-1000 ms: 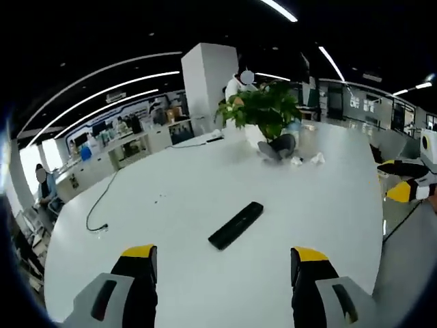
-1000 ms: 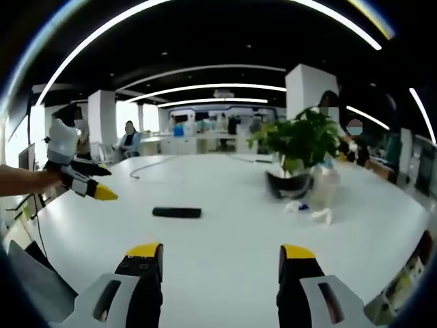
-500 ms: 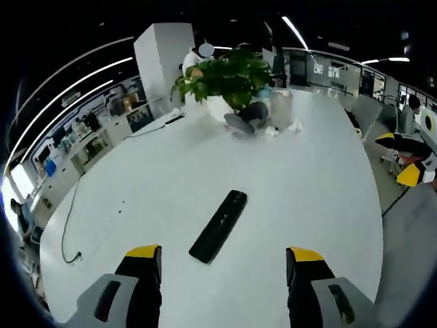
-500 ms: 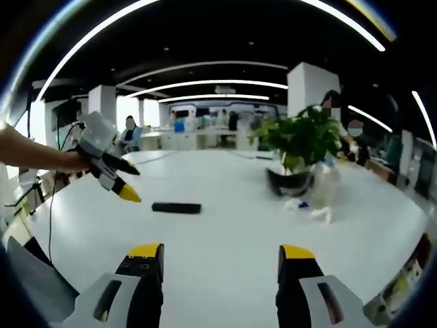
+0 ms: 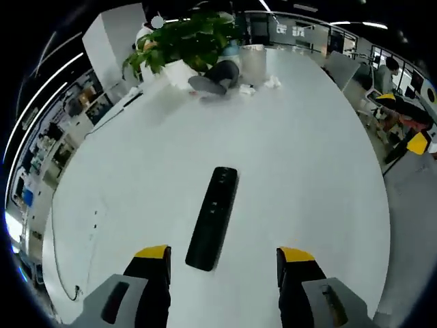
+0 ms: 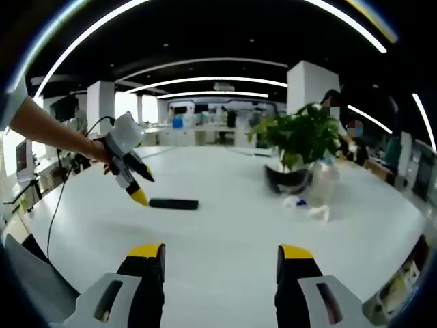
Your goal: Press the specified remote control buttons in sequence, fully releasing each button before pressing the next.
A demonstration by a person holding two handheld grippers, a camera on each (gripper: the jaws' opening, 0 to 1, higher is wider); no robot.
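A black remote control (image 5: 213, 217) lies flat on the white table (image 5: 307, 178), its length pointing away from me in the left gripper view. My left gripper (image 5: 223, 255) is open and hangs over the remote's near end, one jaw on each side. In the right gripper view the left gripper (image 6: 139, 186), held by a person's hand, tilts down with a yellow tip just left of the remote (image 6: 173, 203). Whether it touches the remote I cannot tell. My right gripper (image 6: 220, 251) is open with nothing between its jaws, well short of the remote; it also appears as the right gripper (image 5: 414, 140) off the table's right side.
A potted green plant (image 6: 300, 137) stands at the far side of the table beside a dark rounded object (image 6: 287, 180) and crumpled white paper (image 6: 313, 209). The plant (image 5: 183, 41) is far behind the remote. People sit in the background office.
The left gripper has moved forward and tipped down until its jaws flank the remote's near end. The right gripper has stayed where it was.
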